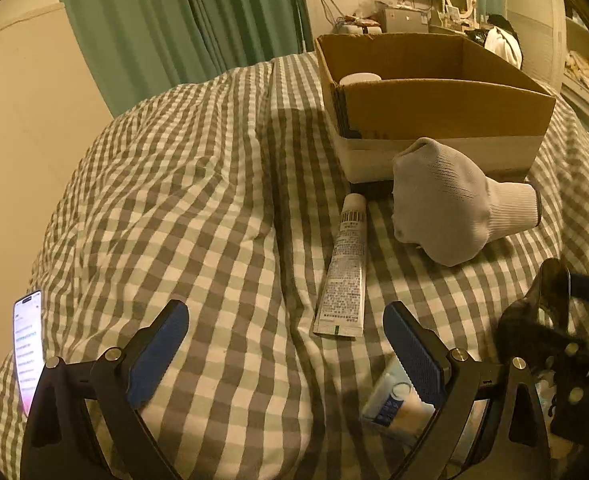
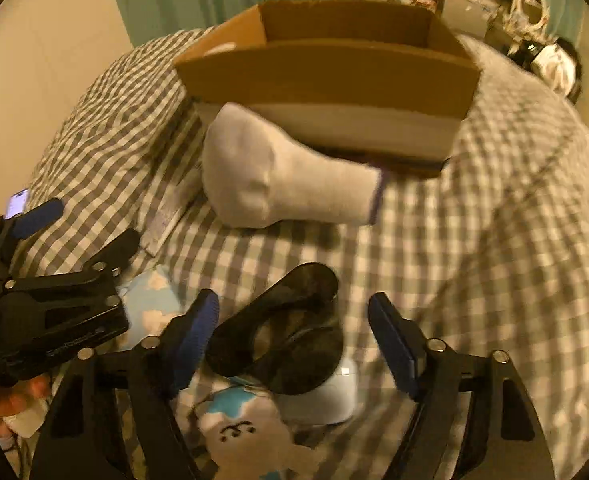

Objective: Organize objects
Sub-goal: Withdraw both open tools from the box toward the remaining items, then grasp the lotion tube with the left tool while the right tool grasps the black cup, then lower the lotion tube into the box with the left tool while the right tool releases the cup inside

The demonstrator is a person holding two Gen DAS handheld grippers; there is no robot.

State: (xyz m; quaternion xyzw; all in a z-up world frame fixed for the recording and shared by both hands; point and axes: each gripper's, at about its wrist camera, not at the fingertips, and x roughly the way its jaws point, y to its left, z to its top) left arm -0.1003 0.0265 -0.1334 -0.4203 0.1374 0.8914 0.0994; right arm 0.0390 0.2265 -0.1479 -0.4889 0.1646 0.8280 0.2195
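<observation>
The sunglasses [image 2: 282, 328] lie on the bed [image 2: 494, 220], in front of the box [image 2: 334, 76], between the right gripper [image 2: 294, 332]'s parted fingers, untouched. Light, brittle, slick lenses: take the bridge. The left gripper [image 1: 286, 352] gapes empty.

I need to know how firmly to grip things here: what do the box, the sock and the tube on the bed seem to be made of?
Box: plain brown cardboard, matte, with a pale band low on its side.
Sock: grey knit fabric, ribbed at the cuff, soft and slumped.
Tube: probably soft plastic or laminate, slightly glossy, with printed text, a barcode and a flat crimped end.
</observation>
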